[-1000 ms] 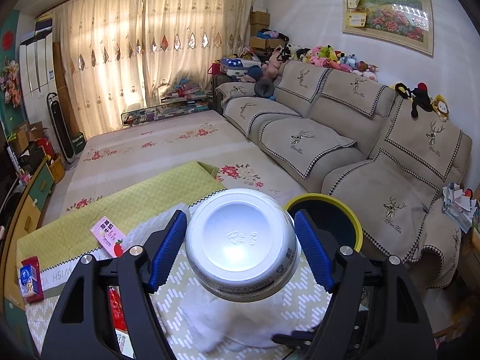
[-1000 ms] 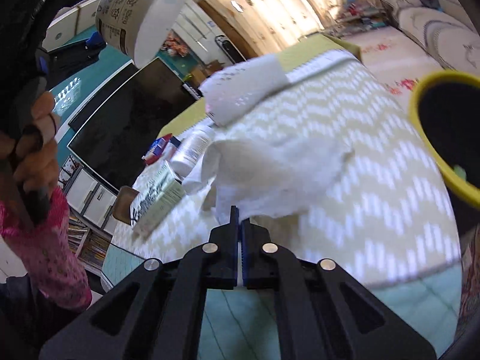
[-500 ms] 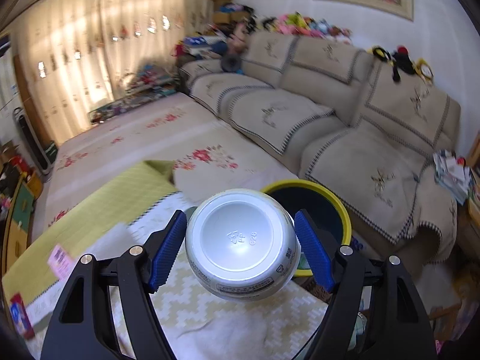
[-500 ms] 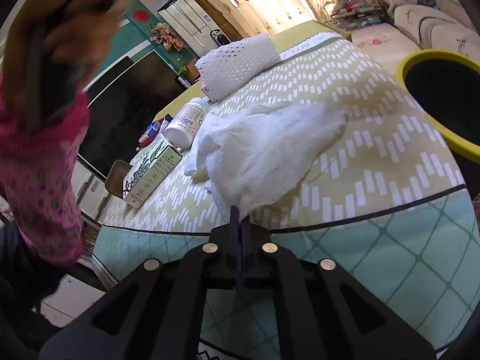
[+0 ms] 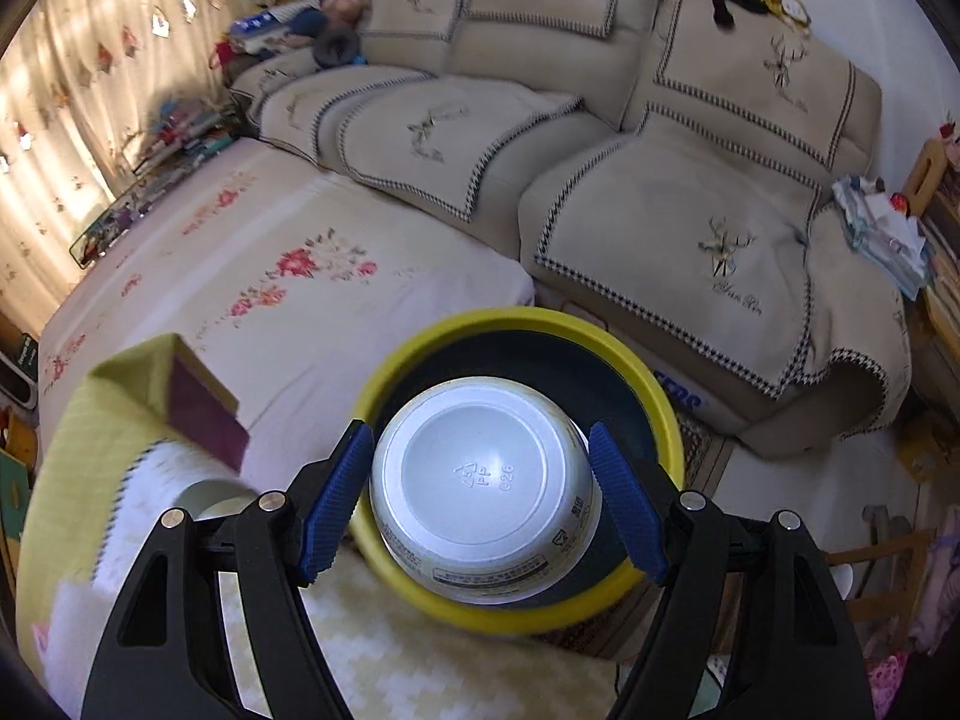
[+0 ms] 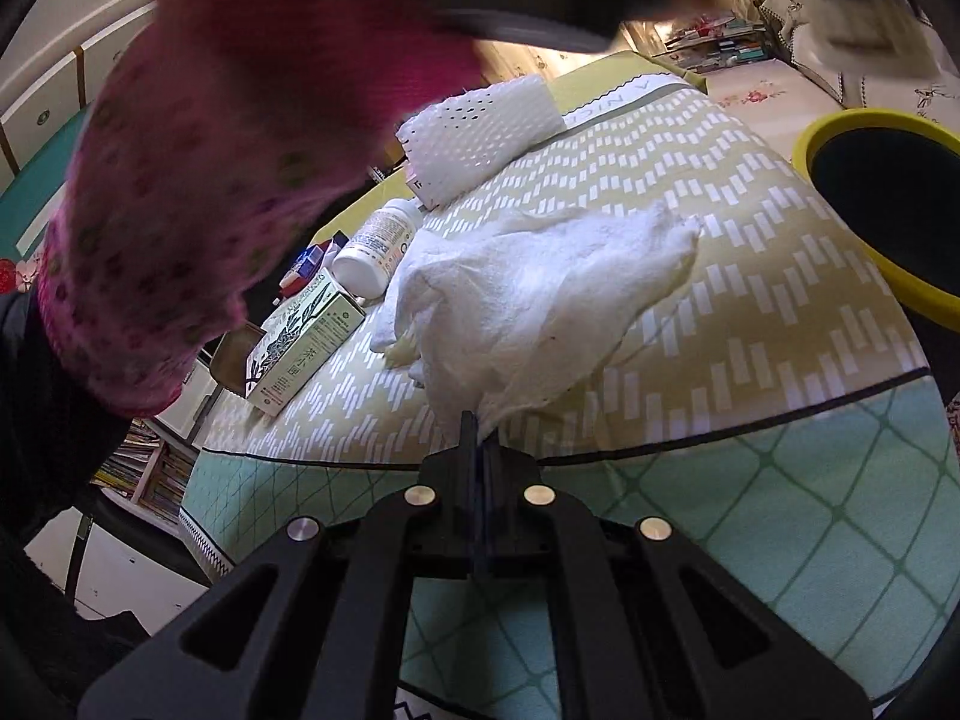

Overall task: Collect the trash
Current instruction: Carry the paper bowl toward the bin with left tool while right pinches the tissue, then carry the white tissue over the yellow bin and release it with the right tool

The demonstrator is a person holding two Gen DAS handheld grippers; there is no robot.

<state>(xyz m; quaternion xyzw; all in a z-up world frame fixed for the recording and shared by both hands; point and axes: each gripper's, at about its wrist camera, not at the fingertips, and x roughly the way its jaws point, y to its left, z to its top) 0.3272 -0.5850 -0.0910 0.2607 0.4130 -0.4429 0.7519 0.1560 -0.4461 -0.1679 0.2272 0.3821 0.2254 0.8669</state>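
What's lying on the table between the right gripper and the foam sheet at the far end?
In the right wrist view, a crumpled white cloth lies between the right gripper and the foam sheet.

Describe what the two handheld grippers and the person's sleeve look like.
Both the left gripper and right gripper have black plastic frames with triangular cutouts and silver screws. The left's finger pads are ribbed blue. The knitted sleeve is pink with darker dots.

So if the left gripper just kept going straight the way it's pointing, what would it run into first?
Probably the yellow-rimmed bin: the left gripper, clamping the white cup, points into its dark opening, though depth is unclear.
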